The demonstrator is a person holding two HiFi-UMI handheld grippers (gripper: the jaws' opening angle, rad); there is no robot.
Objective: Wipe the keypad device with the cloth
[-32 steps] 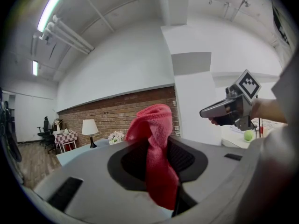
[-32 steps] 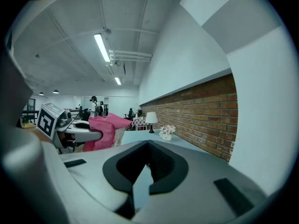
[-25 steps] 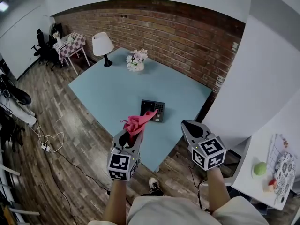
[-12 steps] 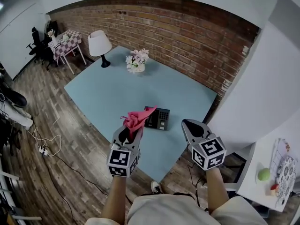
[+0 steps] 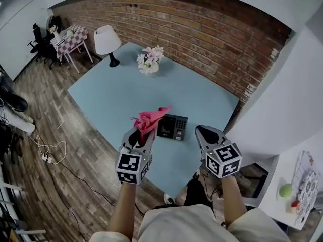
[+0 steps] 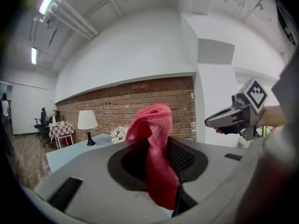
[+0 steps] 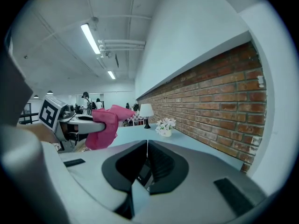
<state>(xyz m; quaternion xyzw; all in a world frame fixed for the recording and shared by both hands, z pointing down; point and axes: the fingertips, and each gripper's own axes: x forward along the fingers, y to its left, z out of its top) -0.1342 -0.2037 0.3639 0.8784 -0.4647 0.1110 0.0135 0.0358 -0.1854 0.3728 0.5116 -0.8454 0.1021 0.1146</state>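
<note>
Cloth [image 5: 150, 119], pink, is clamped in the jaws of the left gripper [image 5: 140, 135], bunched and sticking up past their tips. Keypad device [image 5: 174, 127] lies flat near the bench's [image 5: 126, 89] front edge, between both grippers. The right gripper's [image 5: 204, 133] jaws are opening, a narrow slit, nothing between them.

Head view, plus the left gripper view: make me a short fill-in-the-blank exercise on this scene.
1. The left gripper has its jaws shut on a pink ____.
2. The keypad device lies on a ____ table.
3. In the head view, the lamp stands to the ____ of the flowers.
Missing words: cloth; blue; left.
</note>
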